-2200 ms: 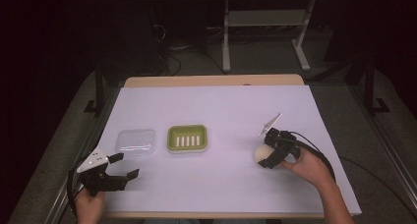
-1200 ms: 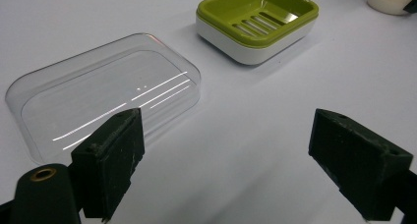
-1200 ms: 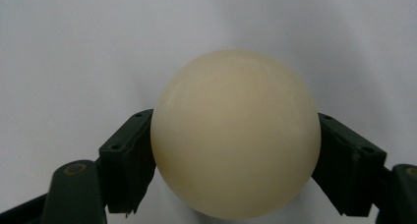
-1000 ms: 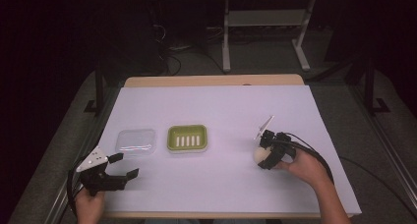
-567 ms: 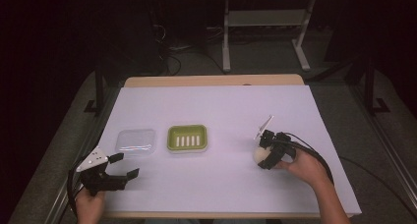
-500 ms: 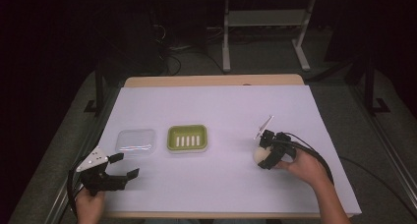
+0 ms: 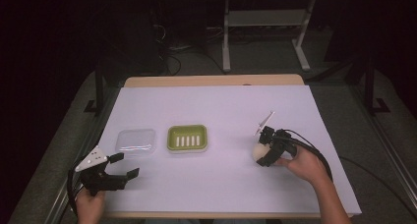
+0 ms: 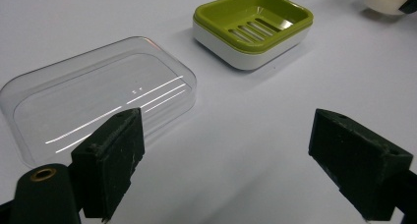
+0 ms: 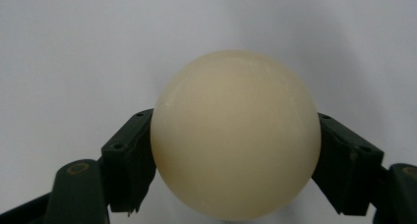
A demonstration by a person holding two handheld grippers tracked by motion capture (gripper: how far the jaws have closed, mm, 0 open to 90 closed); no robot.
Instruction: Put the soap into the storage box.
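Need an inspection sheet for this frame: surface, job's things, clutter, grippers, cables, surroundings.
Surface: table under a pale sheet, wooden far edge bare.
Job's things: cream soap bar, rounded, on the sheet at right; green soap dish with slotted tray, empty, mid-table; clear lid lying apart at the dish's left.
Clutter: nothing seen.
Grippers: right gripper has both pads against the soap bar, its jaws just closing; left gripper wide open, nothing between the jaws, near the lid.
Cables: black cable loops from the right gripper over the hand.
Surroundings: dark room, white frame legs and floor cables beyond the table.
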